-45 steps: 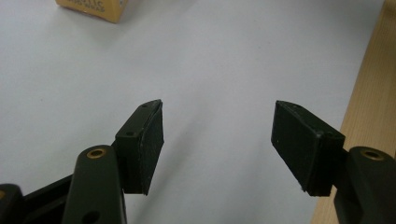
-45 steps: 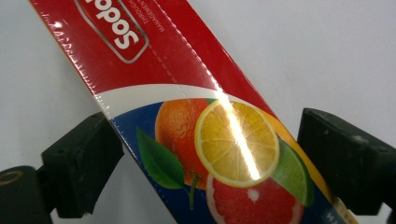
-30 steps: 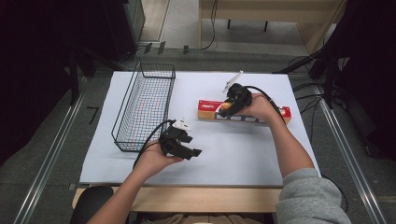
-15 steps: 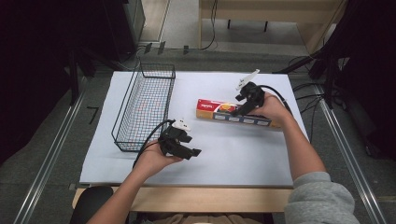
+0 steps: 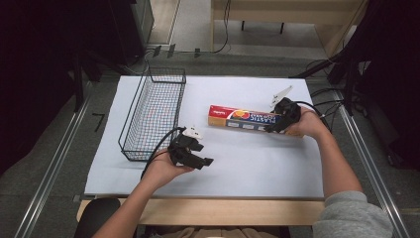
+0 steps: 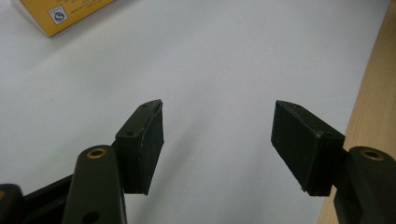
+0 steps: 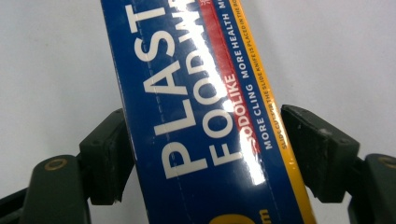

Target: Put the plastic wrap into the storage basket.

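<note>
High view, read from the left: a wire basket stands on the white surface, with nothing seen in it. Near its front corner the left tool is held just above the surface; in the left gripper view its jaws are spread wide with nothing between them, only bare white sheet and a yellow box corner far off. To the right, near the middle of the surface, lies the plastic wrap box, long and narrow, flat on its side, well apart from the basket. At its right end sits the right tool. In the right gripper view the right tool straddles the box across its narrow width; the left pad looks to touch the box edge, while a sliver of space seems to remain at the right pad, so the jaws are closing around it but not firmly pinching.

The box is probably light, stiff cardboard with a glossy, somewhat slippery print, and would dent under hard squeezing. Held by one end, its length would likely lever it downward; a hold nearer the middle looks steadier.
</note>
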Demonstrator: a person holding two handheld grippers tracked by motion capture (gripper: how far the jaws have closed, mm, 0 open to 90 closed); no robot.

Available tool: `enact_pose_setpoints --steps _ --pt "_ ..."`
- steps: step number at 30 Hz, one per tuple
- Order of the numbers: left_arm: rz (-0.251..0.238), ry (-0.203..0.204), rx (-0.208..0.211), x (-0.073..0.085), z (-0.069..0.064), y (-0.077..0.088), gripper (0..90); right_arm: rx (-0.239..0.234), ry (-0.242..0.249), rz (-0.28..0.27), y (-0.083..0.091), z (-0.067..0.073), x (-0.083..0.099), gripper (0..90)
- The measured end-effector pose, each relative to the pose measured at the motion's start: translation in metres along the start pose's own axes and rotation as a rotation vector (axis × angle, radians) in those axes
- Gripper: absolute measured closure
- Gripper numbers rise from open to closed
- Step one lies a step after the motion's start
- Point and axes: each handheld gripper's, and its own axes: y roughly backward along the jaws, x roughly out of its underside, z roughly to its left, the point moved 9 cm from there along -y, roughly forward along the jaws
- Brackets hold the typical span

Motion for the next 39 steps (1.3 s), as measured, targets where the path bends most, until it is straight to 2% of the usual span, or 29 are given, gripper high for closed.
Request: enact_pose_setpoints --steps 1,2,9,12,16,18,21,22,23,28,32,39 --pt "0.003 -0.001 -0.001 0.000 0.000 0.000 35.0 -0.002 0.002 -0.004 0.000 0.000 -0.001 25.2" --pt "0.003 -0.002 -0.001 0.000 0.000 -0.001 35.0 0.008 0.031 0.004 -0.001 0.001 -0.002 27.0" --pt "0.002 0.000 0.001 0.000 -0.001 -0.002 35.0 0.001 0.054 0.055 -0.011 0.005 -0.010 30.2" --pt "0.002 -0.001 0.002 0.000 0.000 -0.001 35.0 -0.002 0.050 0.056 -0.011 0.004 -0.010 30.4" --pt "-0.001 0.001 0.002 0.000 0.000 0.000 35.0 -0.004 0.083 0.055 -0.008 0.006 -0.012 36.2" --pt "-0.003 0.005 0.001 0.000 0.001 0.000 35.0 -0.013 0.068 0.058 -0.006 0.008 -0.011 37.1" --pt "-0.005 0.001 0.004 0.000 0.001 0.001 35.1 -0.053 0.048 0.057 -0.005 0.014 -0.011 39.1" --pt "-0.005 0.001 0.002 0.000 0.001 0.001 35.2 -0.060 0.031 0.043 -0.003 0.016 -0.012 39.8" --pt "-0.006 0.001 0.002 0.000 0.001 0.001 35.3 -0.067 0.035 0.027 -0.002 0.015 -0.014 40.1" --pt "-0.014 0.005 0.002 0.000 0.002 0.003 35.4 -0.038 0.005 0.015 0.008 0.013 -0.017 40.7" --pt "-0.015 0.006 0.001 0.000 0.004 0.006 35.4 -0.041 -0.028 -0.024 0.022 0.016 -0.022 40.8" --pt "-0.023 -0.004 0.007 -0.004 0.002 0.013 35.1 -0.034 -0.017 -0.023 0.040 0.030 -0.026 40.7"
